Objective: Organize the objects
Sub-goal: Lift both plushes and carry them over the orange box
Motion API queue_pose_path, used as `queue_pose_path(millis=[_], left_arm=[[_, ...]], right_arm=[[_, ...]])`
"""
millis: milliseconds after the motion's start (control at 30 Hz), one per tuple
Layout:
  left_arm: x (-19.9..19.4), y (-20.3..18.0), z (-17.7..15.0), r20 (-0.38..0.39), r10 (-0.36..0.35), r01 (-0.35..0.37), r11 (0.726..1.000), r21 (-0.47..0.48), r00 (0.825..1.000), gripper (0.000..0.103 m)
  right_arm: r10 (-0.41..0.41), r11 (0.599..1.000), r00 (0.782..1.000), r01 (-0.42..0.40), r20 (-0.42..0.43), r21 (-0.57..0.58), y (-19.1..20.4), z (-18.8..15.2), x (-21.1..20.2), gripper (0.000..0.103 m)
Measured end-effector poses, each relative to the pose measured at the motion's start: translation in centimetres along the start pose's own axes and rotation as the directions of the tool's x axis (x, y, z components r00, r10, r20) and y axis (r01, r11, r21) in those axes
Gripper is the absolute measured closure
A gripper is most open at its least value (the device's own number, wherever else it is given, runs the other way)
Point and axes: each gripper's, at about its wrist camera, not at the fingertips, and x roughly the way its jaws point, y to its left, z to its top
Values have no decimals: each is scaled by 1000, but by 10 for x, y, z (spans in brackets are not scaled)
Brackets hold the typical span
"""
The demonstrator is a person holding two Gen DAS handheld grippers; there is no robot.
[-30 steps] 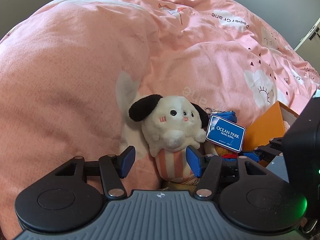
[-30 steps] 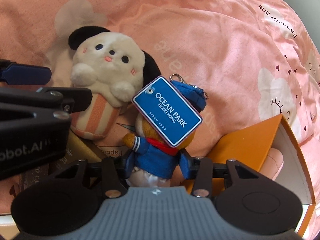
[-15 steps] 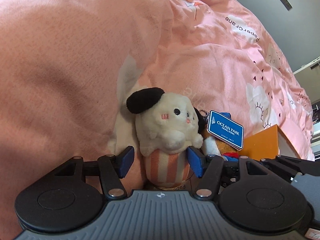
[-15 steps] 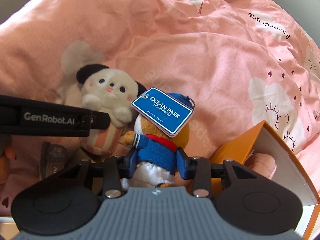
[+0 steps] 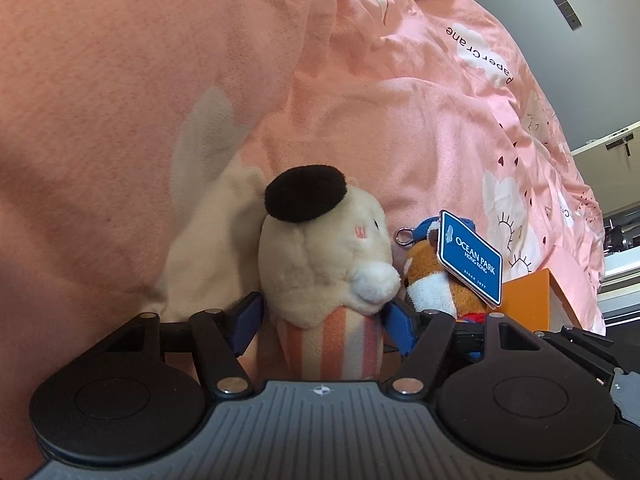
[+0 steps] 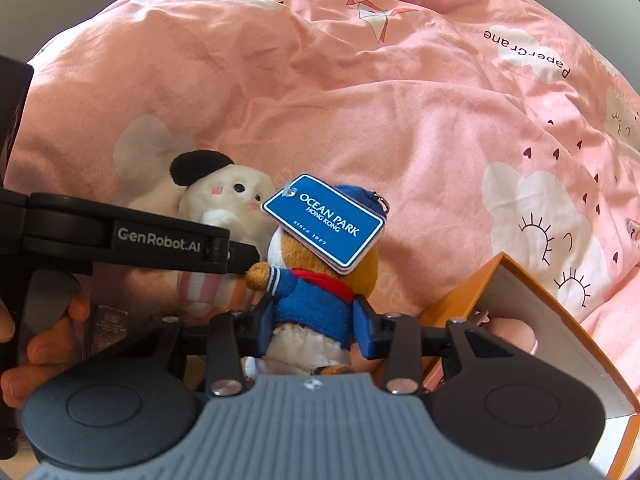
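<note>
I'm mid-pick on two plush toys on the bed, both lying against the pink duvet [image 6: 400,92]. Right claw [image 6: 314,322] is gripping the brown plush in the blue jacket [image 6: 316,300] at the waist, pads pressing in on both sides; its Ocean Park tag [image 6: 324,222] is flopping over the head. Left claw [image 5: 322,322] is straddling the striped base of the cream dog plush [image 5: 324,264], jaws opening, dog between them; I'm seeing a gap on the left pad, right pad is close, so I'm not counting it as gripped. The two toys are sitting just beside each other, dog on the left.

The orange box [image 6: 464,300] is lying open near right with something pink inside. I'm reading it as the drop target. Next: I'm planning to carry the right plush into the box without snagging the tag on the rim, and close the left claw on the dog's base first.
</note>
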Motion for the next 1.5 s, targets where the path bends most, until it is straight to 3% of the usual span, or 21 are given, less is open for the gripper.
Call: queue_pose_path(millis=[200, 467, 867, 1200, 1500], left_arm=[[-9, -8, -4, 23, 6, -7, 999, 41, 1000, 37], [-45, -22, -17, 105, -9, -2, 995, 101, 994, 38], [-107, -69, -32, 230, -132, 78, 970, 232, 964, 38], [-124, -123, -55, 175, -258, 179, 911, 372, 950, 38], [-97, -174, -85, 48, -304, 246, 844, 476, 952, 38]], right_arm=[[21, 999, 999, -22, 28, 35, -5, -4, 1, 61], [51, 995, 989, -62, 141, 74, -6, -14, -30, 61], [20, 983, 953, -73, 302, 166, -19, -33, -109, 61], [-67, 959, 937, -34, 344, 281, -58, -78, -163, 61], [-169, 920, 948, 54, 269, 388, -98, -128, -172, 61]])
